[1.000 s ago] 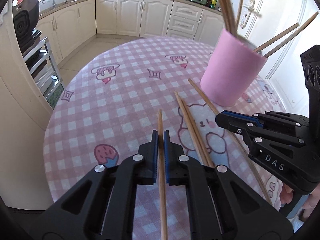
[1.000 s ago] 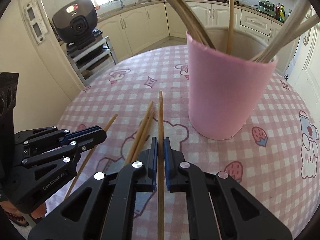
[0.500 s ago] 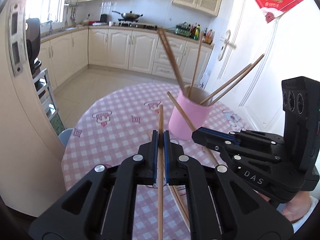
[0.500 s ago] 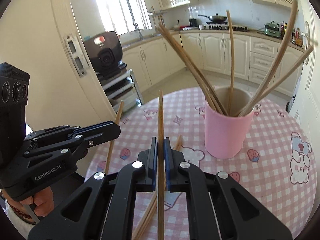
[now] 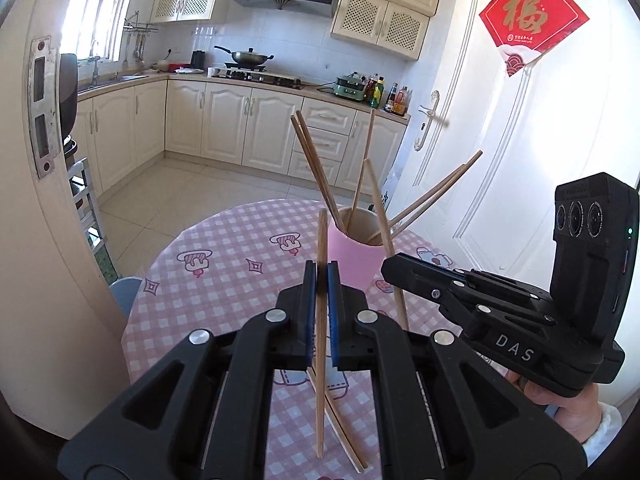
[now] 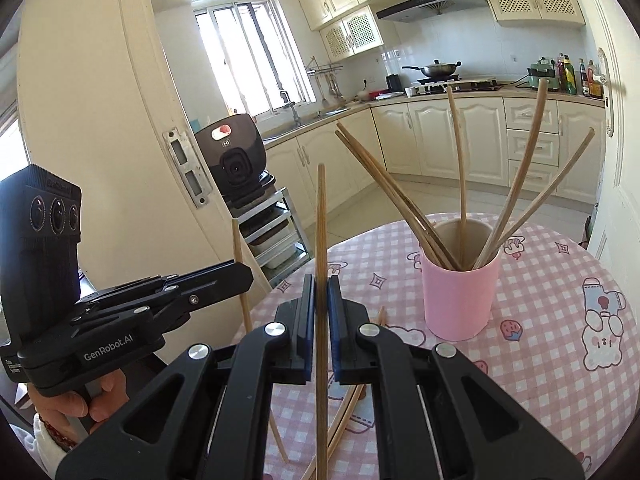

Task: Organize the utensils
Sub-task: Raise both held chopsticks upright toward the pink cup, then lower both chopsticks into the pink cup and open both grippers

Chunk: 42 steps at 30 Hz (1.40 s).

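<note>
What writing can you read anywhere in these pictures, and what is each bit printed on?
"DAS": on the side of the right gripper.
"GenRobot.AI": on the side of the left gripper.
"福": gold character on the red door hanging; the small print beneath it is too small to read.
Bottle labels on the counter: too small to read.
</note>
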### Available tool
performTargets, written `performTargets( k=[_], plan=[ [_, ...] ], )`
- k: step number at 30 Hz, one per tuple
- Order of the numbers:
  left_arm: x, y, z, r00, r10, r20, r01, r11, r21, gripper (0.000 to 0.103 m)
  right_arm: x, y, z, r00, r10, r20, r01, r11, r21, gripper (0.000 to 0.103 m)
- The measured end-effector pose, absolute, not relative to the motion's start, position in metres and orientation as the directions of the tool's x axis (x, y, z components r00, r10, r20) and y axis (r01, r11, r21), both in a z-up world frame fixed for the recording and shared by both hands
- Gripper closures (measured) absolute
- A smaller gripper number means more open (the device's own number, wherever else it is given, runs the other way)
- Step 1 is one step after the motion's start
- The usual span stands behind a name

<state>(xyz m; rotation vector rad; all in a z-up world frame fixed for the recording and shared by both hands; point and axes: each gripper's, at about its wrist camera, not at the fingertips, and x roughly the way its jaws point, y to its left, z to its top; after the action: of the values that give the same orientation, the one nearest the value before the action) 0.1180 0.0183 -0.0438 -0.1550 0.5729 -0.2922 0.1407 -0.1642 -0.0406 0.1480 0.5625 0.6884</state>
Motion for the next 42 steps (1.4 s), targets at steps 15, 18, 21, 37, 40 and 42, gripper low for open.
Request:
performTargets(
  k=[15, 18, 21, 37, 40, 42],
  plan=[
    [0.114, 0.020, -0.035, 0.822, -0.311, -0.477, 0.229, 0.947, -0.223, 0.097, 0.131, -0.176, -0.029, 0.678, 0.609, -0.412, -0.548, 0.792, 0.270, 0.098],
    [0.114, 0.019, -0.030, 0.827, -0.313, -0.468, 0.232, 0.947, -0.224, 0.097, 0.128, -0.179, -0.024, 0.692, 0.594, -0.410, -0.541, 0.803, 0.250, 0.098],
    [0.114, 0.017, -0.025, 0.830, -0.315, -0.460, 0.238, 0.946, -0.219, 0.097, 0.126, -0.183, -0.020, 0.705, 0.582, -0.405, -0.534, 0.812, 0.237, 0.098],
    [0.123, -0.005, 0.013, 0.838, -0.365, -0.405, 0.310, 0.930, -0.195, 0.097, 0.126, -0.206, 0.007, 0.764, 0.537, -0.357, -0.503, 0.843, 0.190, 0.098],
    [0.126, -0.012, 0.020, 0.842, -0.370, -0.393, 0.321, 0.929, -0.186, 0.097, 0.130, -0.209, 0.013, 0.780, 0.527, -0.336, -0.493, 0.849, 0.188, 0.098],
    [0.127, -0.015, 0.026, 0.847, -0.372, -0.380, 0.326, 0.928, -0.180, 0.097, 0.132, -0.211, 0.019, 0.804, 0.507, -0.310, -0.477, 0.862, 0.171, 0.098]
  ],
)
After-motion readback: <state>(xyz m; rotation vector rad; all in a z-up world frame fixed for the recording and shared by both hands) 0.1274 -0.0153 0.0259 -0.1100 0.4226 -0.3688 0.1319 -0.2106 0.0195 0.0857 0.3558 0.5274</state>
